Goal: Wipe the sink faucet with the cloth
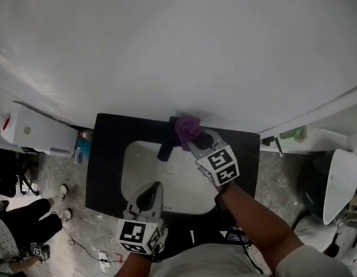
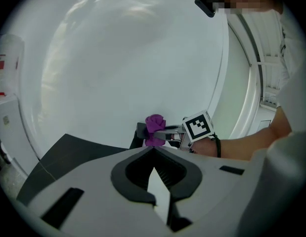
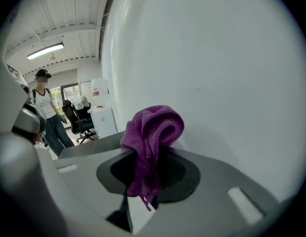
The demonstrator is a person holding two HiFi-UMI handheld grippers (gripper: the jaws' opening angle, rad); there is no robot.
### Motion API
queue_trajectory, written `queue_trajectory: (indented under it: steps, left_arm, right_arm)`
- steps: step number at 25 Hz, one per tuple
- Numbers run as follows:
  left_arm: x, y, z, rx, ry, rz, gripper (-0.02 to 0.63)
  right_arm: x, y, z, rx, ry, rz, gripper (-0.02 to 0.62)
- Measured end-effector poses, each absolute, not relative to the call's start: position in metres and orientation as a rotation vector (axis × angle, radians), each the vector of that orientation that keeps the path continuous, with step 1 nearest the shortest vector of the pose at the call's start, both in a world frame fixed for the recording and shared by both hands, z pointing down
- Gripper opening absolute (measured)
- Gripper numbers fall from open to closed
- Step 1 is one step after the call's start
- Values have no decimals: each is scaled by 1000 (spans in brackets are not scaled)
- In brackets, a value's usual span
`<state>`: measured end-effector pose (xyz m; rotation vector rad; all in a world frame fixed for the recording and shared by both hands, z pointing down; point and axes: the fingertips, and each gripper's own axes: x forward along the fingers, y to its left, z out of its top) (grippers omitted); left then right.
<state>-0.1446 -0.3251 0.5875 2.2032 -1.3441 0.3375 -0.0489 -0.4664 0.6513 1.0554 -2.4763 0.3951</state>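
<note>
Closest to me, left gripper point(image 1: 150, 192) hangs over the near rim of the white sink point(image 1: 132, 166), jaws tip to tip with nothing between them; its marker cube point(image 1: 138, 235) shows only black-and-white squares, no words; further out, right gripper point(image 1: 194, 145) is clamped on the purple cloth point(image 1: 188, 128), a bunched wad sticking up past the jaws with a tail hanging down between them; cloth sits against the back end of the dark faucet point(image 1: 165, 150), right by the white wall point(image 1: 178, 51); faucet's spout reaches out over the basin; black surface point(image 1: 106, 160) frames the sink; white unit point(image 1: 34, 133) off to the left carries a red sticker, too small to read.
</note>
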Motion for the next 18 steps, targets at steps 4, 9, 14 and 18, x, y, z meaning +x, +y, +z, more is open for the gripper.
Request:
queue_trajectory:
  steps: [4, 9, 14, 18]
  left_arm:
    - [-145, -321, 583, 2195, -1358, 348, 8]
    - [-151, -312, 582, 2203, -1375, 373, 8]
    - [-151, -303, 570, 2218, -1369, 350, 8]
    - [-145, -297, 556, 2244, -1365, 323, 8]
  right_arm:
    - [-60, -477, 704, 1016, -2399, 450, 92]
    - [-57, -478, 798, 911, -2213, 554, 94]
    - [-50, -470, 731, 951, -2292, 513, 94]
    - [-52, -470, 600, 1061, -2504, 351, 92]
